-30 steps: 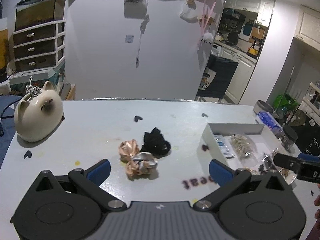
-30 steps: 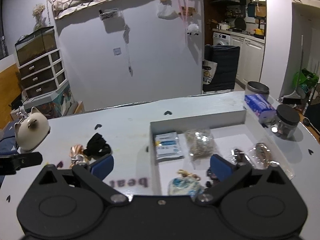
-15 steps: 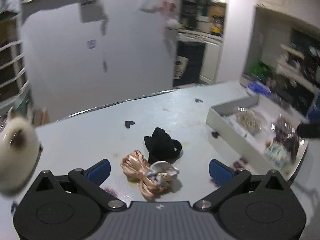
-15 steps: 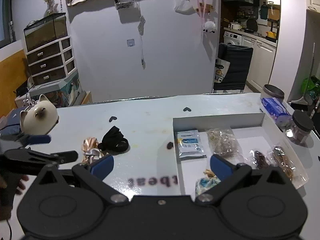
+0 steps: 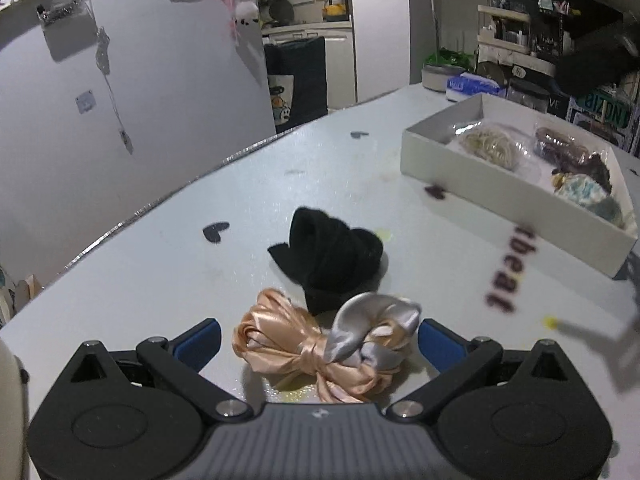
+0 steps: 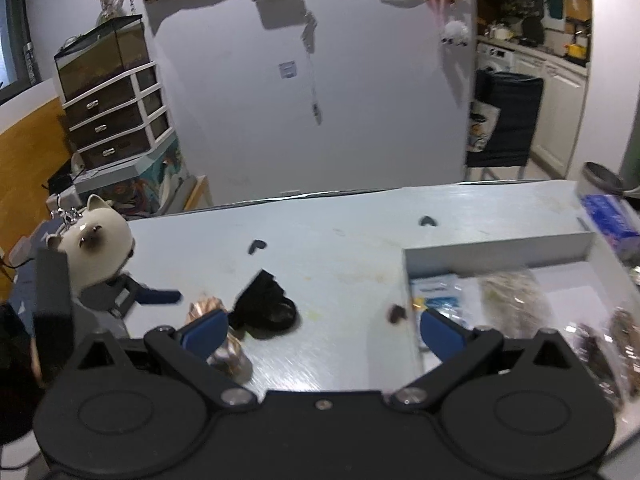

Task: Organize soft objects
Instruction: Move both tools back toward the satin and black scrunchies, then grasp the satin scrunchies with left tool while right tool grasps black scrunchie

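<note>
- The left gripper (image 5: 318,340) hangs low over the pale grey desk (image 5: 180,276), jaws spread wide; the peach and silver satin scrunchie bundle (image 5: 324,344) lies on the desk between its blue fingertips (image 5: 199,342), with no visible contact on either side.
- Just beyond the bundle and touching its far edge sits a black knitted fabric piece (image 5: 330,258), rumpled into a low heap.
- Open desk stretches from the black piece to the far edge, marked only by small dark heart-shaped stickers (image 5: 216,232).
- To the right stands a white shallow cardboard box (image 5: 500,192), its near wall well apart from the fabric; inside lie clear bags of small items and a blue-patterned cloth pouch (image 5: 588,196) near the front corner.
- Dark printed letters (image 5: 508,276) lie on the desk between the scrunchies and the box.
- The right gripper (image 6: 322,328) is also wide open and holds nothing; it hovers above bare desk between the black fabric and the box's left wall.
- In the right wrist view, a cream ceramic cat-shaped figure (image 6: 98,248) sits near the desk's left edge, just behind the left gripper.
</note>
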A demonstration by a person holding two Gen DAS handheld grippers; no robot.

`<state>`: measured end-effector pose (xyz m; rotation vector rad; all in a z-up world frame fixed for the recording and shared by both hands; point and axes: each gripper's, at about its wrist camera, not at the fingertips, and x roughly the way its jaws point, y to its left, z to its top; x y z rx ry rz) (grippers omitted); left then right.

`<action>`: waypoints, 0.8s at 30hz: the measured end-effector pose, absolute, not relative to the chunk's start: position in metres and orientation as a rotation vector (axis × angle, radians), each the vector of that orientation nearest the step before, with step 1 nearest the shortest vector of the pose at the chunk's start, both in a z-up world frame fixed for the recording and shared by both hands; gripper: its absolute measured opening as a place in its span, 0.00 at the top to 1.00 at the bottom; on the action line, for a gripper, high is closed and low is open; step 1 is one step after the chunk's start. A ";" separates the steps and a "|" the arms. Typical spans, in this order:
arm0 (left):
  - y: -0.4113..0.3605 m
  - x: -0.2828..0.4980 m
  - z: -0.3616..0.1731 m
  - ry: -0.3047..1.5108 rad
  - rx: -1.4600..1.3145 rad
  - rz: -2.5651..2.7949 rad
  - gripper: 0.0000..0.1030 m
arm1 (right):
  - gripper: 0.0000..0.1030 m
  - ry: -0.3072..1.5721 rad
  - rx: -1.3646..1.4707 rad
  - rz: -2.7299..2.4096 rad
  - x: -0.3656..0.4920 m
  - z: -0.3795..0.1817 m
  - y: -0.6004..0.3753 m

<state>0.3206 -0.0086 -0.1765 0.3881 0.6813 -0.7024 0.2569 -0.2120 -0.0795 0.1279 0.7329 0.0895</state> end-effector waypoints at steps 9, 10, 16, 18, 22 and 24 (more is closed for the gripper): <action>-0.006 0.332 -0.189 0.658 0.353 -0.740 0.06 | 0.05 0.854 0.328 0.124 0.324 -0.112 -0.199; -0.006 0.334 -0.190 0.661 0.348 -0.746 0.06 | 0.05 0.867 0.356 0.118 0.329 -0.117 -0.198; -0.007 0.335 -0.192 0.669 0.332 -0.757 0.09 | 0.00 0.945 0.547 0.074 0.356 -0.148 -0.195; -0.006 0.332 -0.192 0.669 0.322 -0.753 0.11 | 0.00 0.964 0.609 0.058 0.363 -0.158 -0.194; -0.007 0.328 -0.192 0.670 0.329 -0.752 0.14 | 0.00 0.994 0.716 -0.003 0.376 -0.175 -0.192; -0.007 0.328 -0.192 0.672 0.324 -0.749 0.16 | 0.00 1.021 0.762 -0.027 0.383 -0.183 -0.193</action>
